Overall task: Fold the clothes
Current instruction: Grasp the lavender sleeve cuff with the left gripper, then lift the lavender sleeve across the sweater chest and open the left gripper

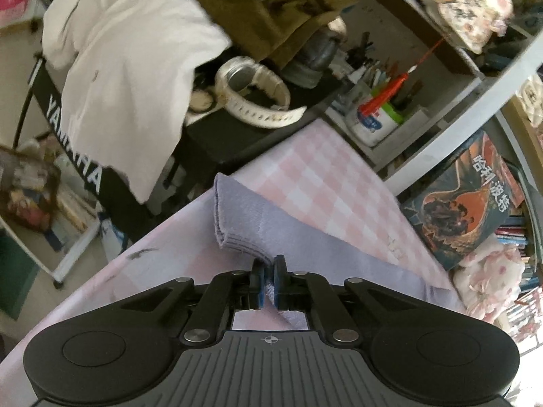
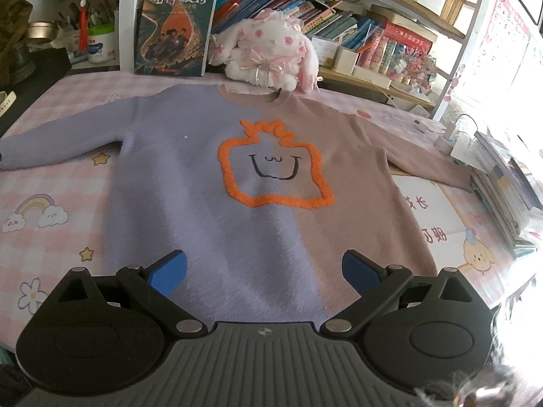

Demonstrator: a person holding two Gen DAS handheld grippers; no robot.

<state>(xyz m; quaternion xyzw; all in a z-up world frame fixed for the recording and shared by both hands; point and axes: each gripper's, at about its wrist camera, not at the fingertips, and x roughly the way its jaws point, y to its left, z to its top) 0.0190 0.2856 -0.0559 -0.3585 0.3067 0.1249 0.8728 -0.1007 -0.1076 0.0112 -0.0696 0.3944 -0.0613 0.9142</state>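
A sweater [image 2: 210, 183], half lilac and half tan with an orange outlined face, lies flat and face up on the pink checked table [image 2: 51, 203], both sleeves spread. My right gripper [image 2: 264, 268] is open just above its bottom hem, touching nothing. In the left wrist view my left gripper [image 1: 269, 273] is shut on the lilac sleeve [image 1: 244, 224] near the cuff, at the table's left edge; the cuff stands folded up ahead of the fingers.
A plush rabbit [image 2: 268, 54] and a book [image 2: 173, 27] stand behind the collar. Bookshelves [image 2: 373, 34] fill the back. Stacked books [image 2: 502, 183] and a charger sit at the right. A keyboard stand with a white cloth [image 1: 129, 57] is beyond the left edge.
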